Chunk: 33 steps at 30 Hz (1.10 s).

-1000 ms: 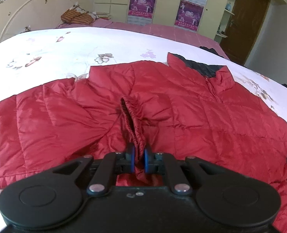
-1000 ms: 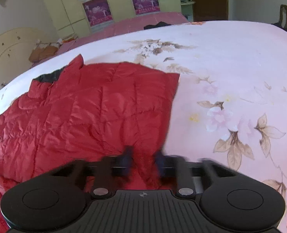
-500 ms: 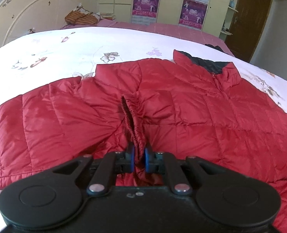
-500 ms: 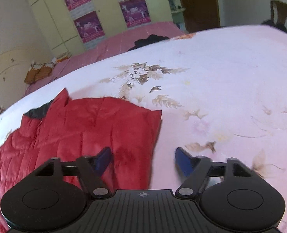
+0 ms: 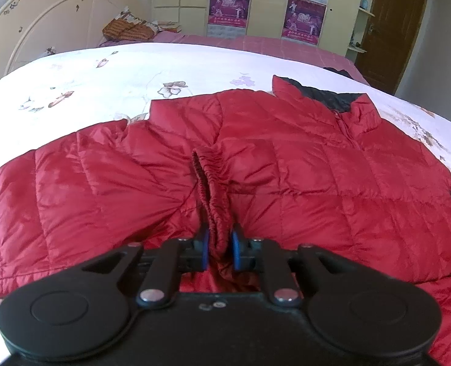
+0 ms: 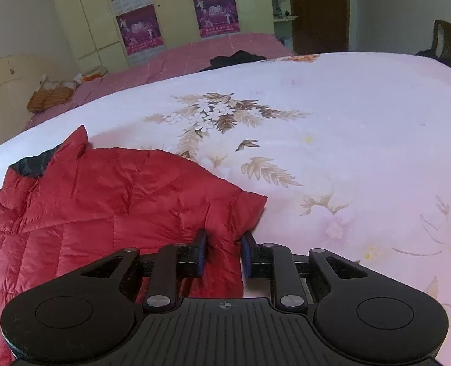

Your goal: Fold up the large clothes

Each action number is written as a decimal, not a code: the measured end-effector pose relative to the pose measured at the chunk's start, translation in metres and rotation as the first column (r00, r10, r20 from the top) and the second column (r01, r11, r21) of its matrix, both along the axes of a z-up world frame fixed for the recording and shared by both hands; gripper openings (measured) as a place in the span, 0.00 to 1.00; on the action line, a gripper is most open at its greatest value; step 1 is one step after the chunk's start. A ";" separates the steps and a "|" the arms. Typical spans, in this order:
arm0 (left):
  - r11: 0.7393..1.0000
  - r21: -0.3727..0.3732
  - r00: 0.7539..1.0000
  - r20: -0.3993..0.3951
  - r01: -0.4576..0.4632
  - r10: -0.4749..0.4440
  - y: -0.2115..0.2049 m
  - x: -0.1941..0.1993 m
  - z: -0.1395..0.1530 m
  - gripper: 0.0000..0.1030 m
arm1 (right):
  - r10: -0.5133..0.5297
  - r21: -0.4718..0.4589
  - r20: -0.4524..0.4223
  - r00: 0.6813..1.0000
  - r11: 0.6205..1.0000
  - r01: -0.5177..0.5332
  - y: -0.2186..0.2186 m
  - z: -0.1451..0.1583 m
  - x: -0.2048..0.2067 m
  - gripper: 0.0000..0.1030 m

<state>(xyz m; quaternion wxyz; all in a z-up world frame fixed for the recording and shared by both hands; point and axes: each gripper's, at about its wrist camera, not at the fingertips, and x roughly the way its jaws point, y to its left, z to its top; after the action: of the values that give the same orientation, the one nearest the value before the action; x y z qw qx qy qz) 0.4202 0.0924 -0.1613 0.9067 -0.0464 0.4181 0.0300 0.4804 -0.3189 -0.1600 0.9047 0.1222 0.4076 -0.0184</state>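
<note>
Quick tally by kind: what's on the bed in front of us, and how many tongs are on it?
Red jackets: 1
Tongs, left on the cuff, right on the jacket's edge: 2
Floral bedsheets: 1
Total: 4

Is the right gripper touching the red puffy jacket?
Touching. In the right wrist view, the right gripper has its jaws closed on a fold at the red jacket's edge, fabric pressed against both blue pads.

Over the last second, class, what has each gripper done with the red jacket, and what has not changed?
The right gripper, nearly shut at first, opened wide clear of the cloth, then closed again on a fold of the red jacket at its edge. The left gripper stayed clamped on the elastic cuff, and the jacket stayed spread on the floral bedsheet.
</note>
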 end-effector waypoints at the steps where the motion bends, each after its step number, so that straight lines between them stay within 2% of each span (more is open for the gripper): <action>1: 1.000 0.005 1.000 -0.002 -0.001 0.001 0.000 0.000 0.001 0.21 | -0.010 -0.033 0.009 1.000 0.999 0.010 0.002 0.004 -0.004 0.31; 4: 1.000 0.025 1.000 -0.004 -0.001 0.001 -0.002 -0.001 0.002 0.24 | 0.016 -0.123 0.068 0.998 0.992 -0.008 0.016 0.020 -0.018 0.31; 7: 0.999 0.039 1.000 -0.013 0.000 0.001 -0.004 -0.001 0.003 0.28 | 0.084 -0.102 0.107 0.991 0.992 -0.073 0.032 0.032 -0.029 0.31; 12: 0.998 0.059 0.999 -0.035 -0.003 0.005 -0.005 0.001 0.005 0.33 | 0.237 -0.090 0.080 0.968 0.969 -0.230 0.075 0.029 -0.048 0.31; 15: 0.997 0.083 0.999 -0.046 -0.011 0.015 -0.005 0.001 0.005 0.50 | 0.289 -0.113 0.067 0.955 0.953 -0.281 0.094 0.022 -0.057 0.31; 16: 0.996 0.086 0.998 -0.050 -0.018 0.022 -0.004 0.001 0.004 0.57 | 0.298 -0.132 0.038 0.954 0.948 -0.291 0.099 0.016 -0.056 0.31; 19: 0.997 0.067 0.997 -0.064 -0.031 0.036 0.003 0.001 0.005 0.64 | 0.291 -0.135 0.001 0.957 0.948 -0.288 0.100 0.007 -0.054 0.32; 22: 0.997 0.065 0.997 -0.065 -0.037 0.041 0.006 0.000 0.007 0.65 | 0.285 -0.133 0.006 0.959 0.950 -0.282 0.104 0.016 -0.057 0.32; 25: 0.997 0.064 0.997 -0.062 -0.038 0.042 0.008 -0.004 0.010 0.66 | 0.314 -0.129 0.041 0.949 0.943 -0.306 0.115 0.026 -0.064 0.32; 33: 0.998 0.035 0.997 -0.041 -0.058 0.059 0.020 -0.022 0.027 0.68 | 0.364 -0.099 0.068 0.929 0.929 -0.357 0.152 0.036 -0.068 0.34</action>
<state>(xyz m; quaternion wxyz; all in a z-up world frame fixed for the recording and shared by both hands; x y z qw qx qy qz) 0.3979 0.1122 -0.1343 0.8972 -0.0424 0.4348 0.0647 0.4121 -0.1671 -0.1235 0.9136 0.0074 0.3830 0.1363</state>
